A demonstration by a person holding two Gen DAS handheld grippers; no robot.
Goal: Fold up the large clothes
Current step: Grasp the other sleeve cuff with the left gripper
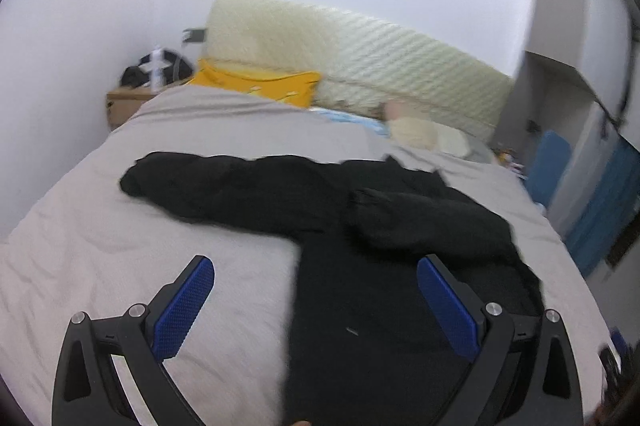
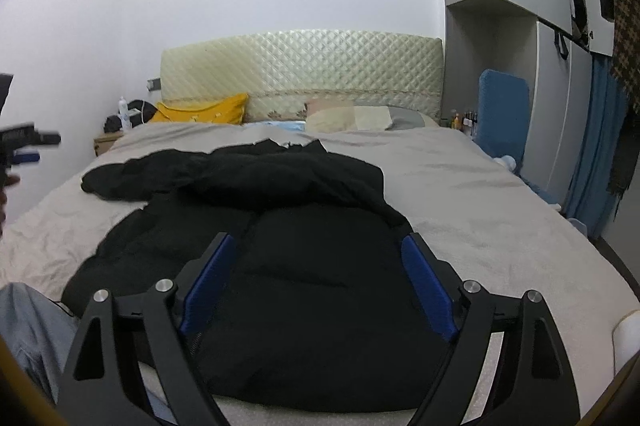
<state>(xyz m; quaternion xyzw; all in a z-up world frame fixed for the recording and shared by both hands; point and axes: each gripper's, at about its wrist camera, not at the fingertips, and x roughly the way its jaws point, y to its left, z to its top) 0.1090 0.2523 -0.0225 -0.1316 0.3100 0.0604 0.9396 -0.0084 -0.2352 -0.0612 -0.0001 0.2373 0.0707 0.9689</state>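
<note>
A large black padded jacket (image 1: 360, 226) lies spread on the beige bedsheet (image 1: 160, 246). One sleeve stretches out to the left; the other is folded across the body. My left gripper (image 1: 316, 268) is open and empty, above the jacket's left edge near its hem. In the right wrist view the jacket (image 2: 280, 226) lies under my right gripper (image 2: 316, 246), which is open and empty over the lower body of the jacket. The left gripper shows at the far left edge of the right wrist view (image 2: 28, 145), held above the bed.
A quilted cream headboard (image 2: 300, 65) stands at the far end with a yellow pillow (image 2: 200, 111) and pale pillows (image 2: 352, 117). A bedside table (image 2: 106, 139) with a bottle is at the far left. A grey wardrobe (image 2: 520, 25) and blue hanging fabric (image 2: 596, 145) are on the right.
</note>
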